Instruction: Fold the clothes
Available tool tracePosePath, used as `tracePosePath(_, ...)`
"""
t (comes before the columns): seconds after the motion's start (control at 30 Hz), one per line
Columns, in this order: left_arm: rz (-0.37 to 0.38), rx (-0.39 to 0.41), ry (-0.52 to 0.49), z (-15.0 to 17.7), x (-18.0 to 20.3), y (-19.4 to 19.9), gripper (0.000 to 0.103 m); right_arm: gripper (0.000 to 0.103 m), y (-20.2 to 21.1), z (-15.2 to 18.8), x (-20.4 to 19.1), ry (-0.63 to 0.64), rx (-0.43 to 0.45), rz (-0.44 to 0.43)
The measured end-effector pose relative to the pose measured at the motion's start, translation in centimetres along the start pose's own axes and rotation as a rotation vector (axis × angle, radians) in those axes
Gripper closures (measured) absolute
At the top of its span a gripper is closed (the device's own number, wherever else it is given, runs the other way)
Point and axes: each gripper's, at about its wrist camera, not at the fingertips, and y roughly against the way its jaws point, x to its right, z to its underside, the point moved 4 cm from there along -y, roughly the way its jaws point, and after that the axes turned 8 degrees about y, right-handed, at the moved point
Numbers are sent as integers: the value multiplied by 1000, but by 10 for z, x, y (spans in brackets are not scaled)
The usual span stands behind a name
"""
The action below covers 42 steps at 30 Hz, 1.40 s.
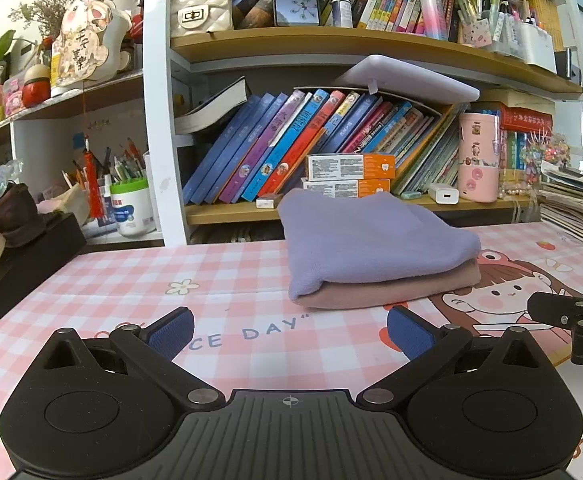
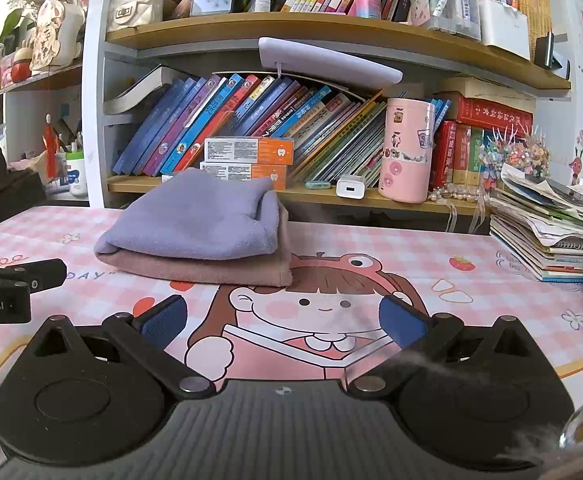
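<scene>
A folded purple cloth (image 1: 371, 240) lies on top of a folded pink cloth (image 1: 391, 290) on the pink checked mat (image 1: 131, 280) near the shelf. The stack also shows in the right wrist view: purple cloth (image 2: 195, 216), pink cloth (image 2: 211, 270). My left gripper (image 1: 289, 332) is open and empty, a short way in front of the stack. My right gripper (image 2: 283, 322) is open and empty, in front of the stack and a little to its right. Each gripper's edge shows in the other's view.
A bookshelf (image 1: 331, 208) with books, boxes and a pink tumbler (image 2: 405, 152) stands right behind the mat. A pile of books and papers (image 2: 551, 240) sits at the right. A black box (image 1: 23, 264) with clutter sits at the left.
</scene>
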Motion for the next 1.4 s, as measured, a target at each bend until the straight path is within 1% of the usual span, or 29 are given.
tracePosePath(0.17, -7, -3, -3, 0, 1, 0, 0, 0, 1, 0, 0, -1, 3, 4)
tracePosePath(0.5, 4, -2, 5, 0, -1, 0, 0, 0, 0, 0, -4, 24, 0, 7)
tracePosePath(0.8, 8, -6, -7, 0, 2, -1, 0, 0, -2, 0, 0, 5, -9, 10)
tracePosePath(1.23, 13, -10, 5, 0, 0, -1, 0, 0, -5, 1, -2, 13, -22, 2)
tracePosePath(1.4, 10, -9, 34, -1, -4, -1, 0, 0, -5, 1, -2, 14, -24, 3)
